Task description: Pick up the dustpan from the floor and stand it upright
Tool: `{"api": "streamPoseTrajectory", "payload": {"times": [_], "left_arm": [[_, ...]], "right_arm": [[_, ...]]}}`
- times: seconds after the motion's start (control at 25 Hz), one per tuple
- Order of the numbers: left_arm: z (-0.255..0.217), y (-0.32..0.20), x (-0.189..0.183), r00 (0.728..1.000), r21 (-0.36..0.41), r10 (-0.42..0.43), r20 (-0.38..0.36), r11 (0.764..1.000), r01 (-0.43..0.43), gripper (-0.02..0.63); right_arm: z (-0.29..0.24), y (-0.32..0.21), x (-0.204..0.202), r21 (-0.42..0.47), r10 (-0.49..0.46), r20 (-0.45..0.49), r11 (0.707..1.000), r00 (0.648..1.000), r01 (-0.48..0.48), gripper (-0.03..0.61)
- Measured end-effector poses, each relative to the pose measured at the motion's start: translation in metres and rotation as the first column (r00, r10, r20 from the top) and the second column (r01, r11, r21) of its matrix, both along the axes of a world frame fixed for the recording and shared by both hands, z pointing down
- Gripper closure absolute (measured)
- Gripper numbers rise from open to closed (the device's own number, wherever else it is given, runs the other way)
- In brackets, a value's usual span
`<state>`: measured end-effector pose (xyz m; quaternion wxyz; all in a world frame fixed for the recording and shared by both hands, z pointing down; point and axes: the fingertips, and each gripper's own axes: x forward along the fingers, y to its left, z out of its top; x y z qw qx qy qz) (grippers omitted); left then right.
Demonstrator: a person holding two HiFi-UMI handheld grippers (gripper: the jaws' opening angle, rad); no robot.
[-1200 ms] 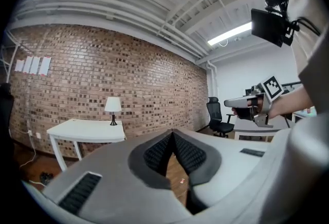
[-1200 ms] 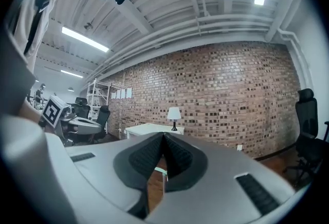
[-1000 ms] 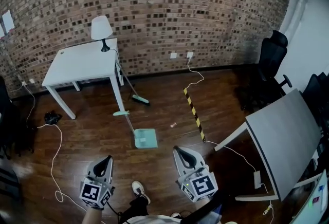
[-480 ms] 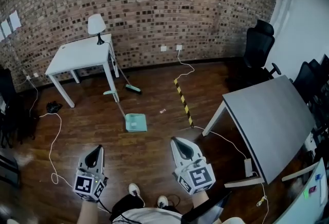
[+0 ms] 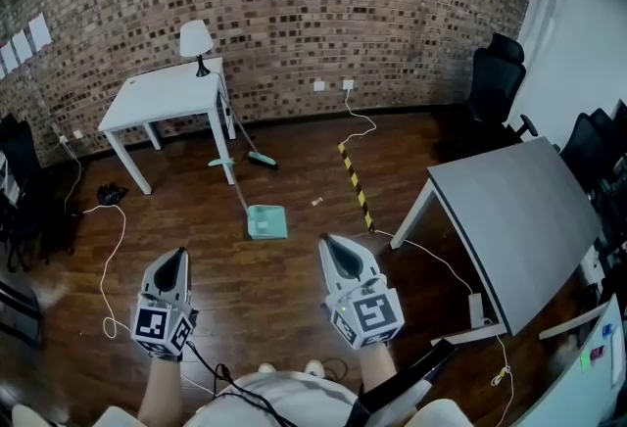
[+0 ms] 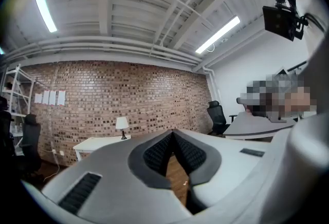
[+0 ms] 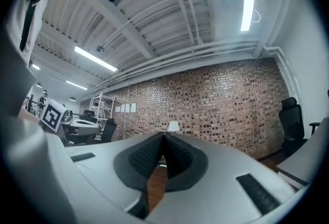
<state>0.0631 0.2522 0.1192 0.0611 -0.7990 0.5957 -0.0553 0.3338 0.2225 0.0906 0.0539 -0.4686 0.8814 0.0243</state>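
Observation:
A mint-green dustpan lies flat on the dark wood floor, its long handle running back toward the white table. A matching broom leans by the table leg. My left gripper and right gripper are held level well short of the dustpan, both shut with nothing between the jaws. In the left gripper view the left gripper shows its pads meeting at the tip; the right gripper looks the same in the right gripper view. The dustpan shows in neither gripper view.
A white table with a lamp stands by the brick wall. A grey table is at the right, black chairs behind it. A yellow-black floor strip and white cables lie on the floor.
The view has shifted as the person moved; the dustpan now sits a little nearer the grippers than half a second ago. Both grippers have risen in the picture and stay shut.

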Motion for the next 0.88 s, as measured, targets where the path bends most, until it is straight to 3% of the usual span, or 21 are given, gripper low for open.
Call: {"api": "streamPoseTrajectory", "payload": {"times": [0.44,0.88], "left_arm": [[-0.004,-0.009,-0.003,0.999,0.007,0.036,0.030,0.999,-0.036,0.615],[-0.008,-0.023,0.005,0.997,0.026,0.072,0.026,0.997,-0.072,0.615]], "right_arm": [[0.008,-0.011,-0.034,-0.034,-0.008,-0.053,0.999,0.999,0.006,0.588],[0.002,-0.019,-0.047,0.006,-0.022,-0.097,1.000,0.995,0.022,0.588]]}}
